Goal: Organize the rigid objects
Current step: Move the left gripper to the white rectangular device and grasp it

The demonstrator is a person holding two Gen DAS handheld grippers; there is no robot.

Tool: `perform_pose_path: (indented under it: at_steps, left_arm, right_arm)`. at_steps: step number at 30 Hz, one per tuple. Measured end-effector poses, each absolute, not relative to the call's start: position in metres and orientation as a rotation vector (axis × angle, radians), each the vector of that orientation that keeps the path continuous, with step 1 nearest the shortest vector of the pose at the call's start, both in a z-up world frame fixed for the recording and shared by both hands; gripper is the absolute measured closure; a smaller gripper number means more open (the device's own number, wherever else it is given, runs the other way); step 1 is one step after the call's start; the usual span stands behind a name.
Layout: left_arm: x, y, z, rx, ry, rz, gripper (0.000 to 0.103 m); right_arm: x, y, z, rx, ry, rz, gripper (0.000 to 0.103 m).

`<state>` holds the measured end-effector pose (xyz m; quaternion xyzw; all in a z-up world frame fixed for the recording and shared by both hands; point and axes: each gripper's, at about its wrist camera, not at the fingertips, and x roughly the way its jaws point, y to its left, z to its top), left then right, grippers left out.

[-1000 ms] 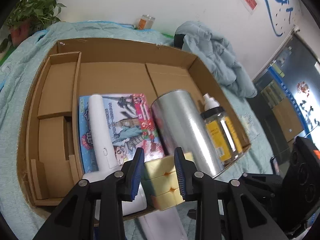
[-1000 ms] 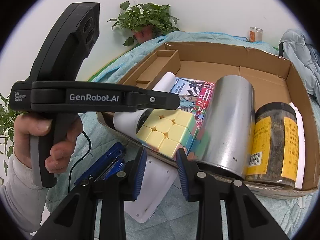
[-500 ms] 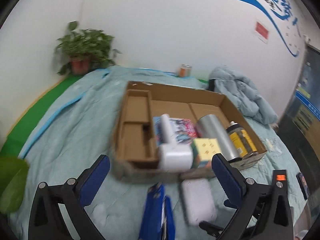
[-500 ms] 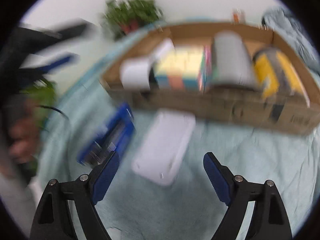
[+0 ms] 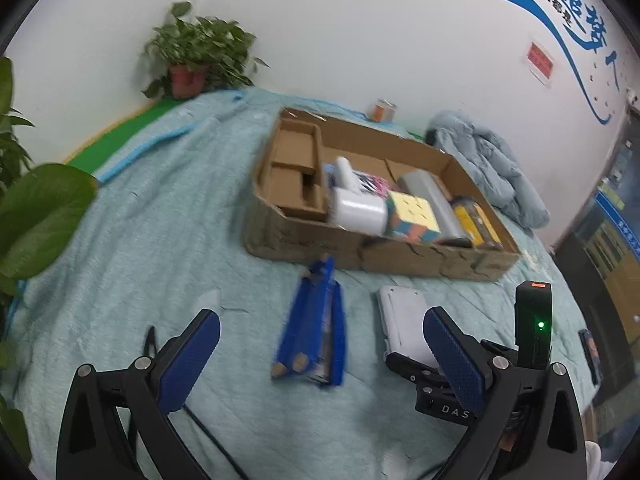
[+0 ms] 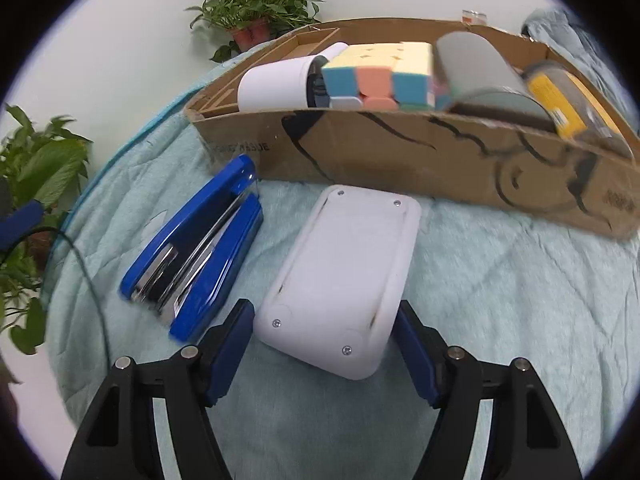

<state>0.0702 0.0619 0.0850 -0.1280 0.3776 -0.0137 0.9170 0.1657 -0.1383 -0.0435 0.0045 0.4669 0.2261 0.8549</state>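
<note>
A shallow cardboard box (image 5: 304, 236) (image 6: 400, 152) lies on the teal blanket. It holds a white device (image 5: 356, 210), a pastel puzzle cube (image 5: 412, 216) (image 6: 376, 76), a silver cylinder (image 6: 480, 76) and a yellow-labelled jar (image 6: 568, 108). A blue stapler (image 5: 316, 328) (image 6: 196, 256) and a flat white case (image 5: 400, 324) (image 6: 340, 284) lie in front of the box. My left gripper (image 5: 320, 360) is open and empty, back from the stapler. My right gripper (image 6: 324, 352) is open, its jaws on either side of the white case's near end.
Potted plants (image 5: 196, 56) stand at the far left wall, and large leaves (image 5: 40, 216) hang at the left edge. A bundled pale blue quilt (image 5: 484, 164) lies right of the box. A black cable (image 6: 88, 276) runs over the blanket at the left.
My left gripper let go of the puzzle cube in the box, opened wide and pulled back. My right gripper opened and came down around the white case.
</note>
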Motion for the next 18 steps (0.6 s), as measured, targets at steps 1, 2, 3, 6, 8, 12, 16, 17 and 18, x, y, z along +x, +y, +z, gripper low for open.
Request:
perform_pose_path:
  at_steps: [1,2,3,6,8,12,16,17,18]
  left_arm:
    - [0.071,0.054,0.083,-0.260,0.791,-0.060,0.001]
    - [0.071,0.045,0.081,-0.255,0.803,-0.097,0.001]
    - [0.070,0.033,0.076,-0.252,0.818,-0.138,0.001]
    - [0.071,0.000,0.055,-0.262,0.896,-0.254,0.001]
    - [0.074,-0.027,0.035,-0.289,0.988,-0.358,0.001]
    - [0.074,-0.063,0.007,-0.295,1.096,-0.489,0.004]
    - [0.075,-0.077,-0.011,-0.343,1.162,-0.538,0.007]
    - [0.074,-0.081,-0.011,-0.335,1.164,-0.550,0.010]
    - [0.074,-0.085,-0.012,-0.325,1.169,-0.565,0.016]
  right_arm:
    - [0.155,-0.148,-0.044,0.029,0.987,0.482,0.033]
    - [0.146,-0.155,-0.045,0.043,0.990,0.482,0.033]
    - [0.134,-0.165,-0.046,0.054,0.998,0.474,0.033]
    - [0.098,-0.191,-0.046,0.074,0.997,0.462,0.033]
    - [0.079,-0.212,-0.046,0.151,1.010,0.494,0.032]
    - [0.052,-0.235,-0.048,0.210,1.023,0.527,0.032]
    - [0.035,-0.234,-0.042,0.171,0.992,0.516,0.031]
    - [0.033,-0.232,-0.040,0.165,0.976,0.522,0.031]
    - [0.031,-0.227,-0.040,0.144,0.962,0.519,0.031]
